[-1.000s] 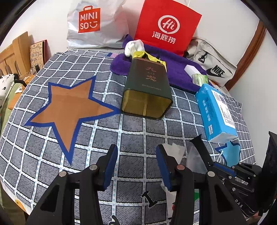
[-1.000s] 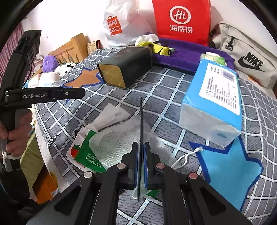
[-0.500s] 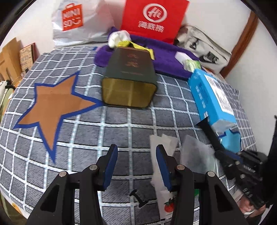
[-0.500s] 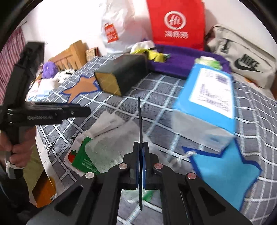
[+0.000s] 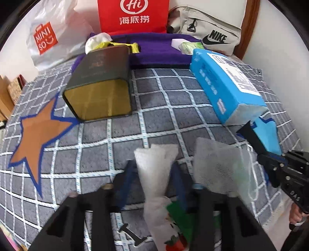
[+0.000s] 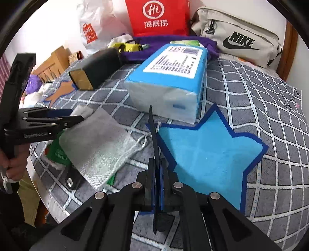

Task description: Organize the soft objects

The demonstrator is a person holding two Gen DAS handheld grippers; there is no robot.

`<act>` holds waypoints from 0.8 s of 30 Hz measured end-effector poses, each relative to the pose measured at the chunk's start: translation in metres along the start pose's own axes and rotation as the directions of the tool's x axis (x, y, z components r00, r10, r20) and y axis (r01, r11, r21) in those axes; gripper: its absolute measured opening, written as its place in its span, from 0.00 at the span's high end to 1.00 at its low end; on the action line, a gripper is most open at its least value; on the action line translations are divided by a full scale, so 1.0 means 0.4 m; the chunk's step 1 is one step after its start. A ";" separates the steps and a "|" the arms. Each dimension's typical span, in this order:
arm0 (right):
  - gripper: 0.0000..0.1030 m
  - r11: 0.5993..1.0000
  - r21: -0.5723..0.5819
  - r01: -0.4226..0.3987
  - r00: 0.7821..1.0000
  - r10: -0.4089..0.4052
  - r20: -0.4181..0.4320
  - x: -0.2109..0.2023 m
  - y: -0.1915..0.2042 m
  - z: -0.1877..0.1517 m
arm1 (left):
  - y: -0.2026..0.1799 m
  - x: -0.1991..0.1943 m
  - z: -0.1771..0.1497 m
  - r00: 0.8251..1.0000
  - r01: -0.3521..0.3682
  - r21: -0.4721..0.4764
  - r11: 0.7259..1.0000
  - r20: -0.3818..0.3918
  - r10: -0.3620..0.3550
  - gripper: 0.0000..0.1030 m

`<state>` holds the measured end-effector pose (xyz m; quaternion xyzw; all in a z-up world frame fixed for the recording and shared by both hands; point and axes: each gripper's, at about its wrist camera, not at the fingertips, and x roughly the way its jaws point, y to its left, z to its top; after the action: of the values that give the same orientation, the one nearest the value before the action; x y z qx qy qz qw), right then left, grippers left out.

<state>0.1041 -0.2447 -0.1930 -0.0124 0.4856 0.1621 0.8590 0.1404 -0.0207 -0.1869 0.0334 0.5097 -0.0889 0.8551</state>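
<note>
A white mesh drawstring pouch (image 6: pixel 100 142) lies on the checked bedspread over a green printed packet (image 6: pixel 58 152); it also shows in the left wrist view (image 5: pixel 216 164). A white crumpled plastic piece (image 5: pixel 154 170) lies between the fingers of my open left gripper (image 5: pixel 152 173), which also shows from the side in the right wrist view (image 6: pixel 58 117). My right gripper (image 6: pixel 157 168) is shut on a thin black flat strip (image 6: pixel 153 131) that stands on edge over the blue star patch (image 6: pixel 208 152). A blue tissue pack (image 6: pixel 170 77) lies behind.
A dark tin box (image 5: pixel 100 85) lies on its side with its gold end towards me. A purple towel (image 5: pixel 158 50), a red bag (image 5: pixel 133 15), a white MINISO bag (image 5: pixel 46 36) and a Nike pouch (image 5: pixel 208 30) sit at the back. An orange star patch (image 5: pixel 40 133) is left.
My left gripper has moved right and forward, so the white plastic piece now sits between its fingers. My right gripper has swung right, away from the pouch, to over the blue star.
</note>
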 end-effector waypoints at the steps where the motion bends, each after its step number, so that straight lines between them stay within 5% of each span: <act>1: 0.95 1.000 0.001 0.002 1.000 -0.002 0.001 0.002 0.001 0.002 | 0.010 0.000 0.003 1.000 0.008 -0.018 1.000 0.001 -0.008 0.84; 3: 0.96 1.000 -0.015 0.009 1.000 -0.009 0.009 0.004 0.009 0.007 | 0.040 -0.001 0.008 0.999 0.039 -0.069 0.997 -0.004 -0.039 0.93; 10: 0.97 0.998 -0.060 -0.013 1.000 0.014 0.017 -0.014 0.030 0.017 | 0.098 -0.036 0.010 0.994 0.108 -0.153 0.982 0.031 -0.104 0.94; 24: 0.97 0.996 -0.069 -0.064 0.991 0.072 0.113 -0.118 0.031 0.107 | 0.144 -0.152 0.082 0.990 0.081 -0.194 0.978 0.132 -0.056 0.94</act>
<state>0.1138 -0.2378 -0.1292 -0.0145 0.4295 0.2074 0.8788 0.1513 0.0380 -0.1198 -0.0753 0.4621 -0.0688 0.8809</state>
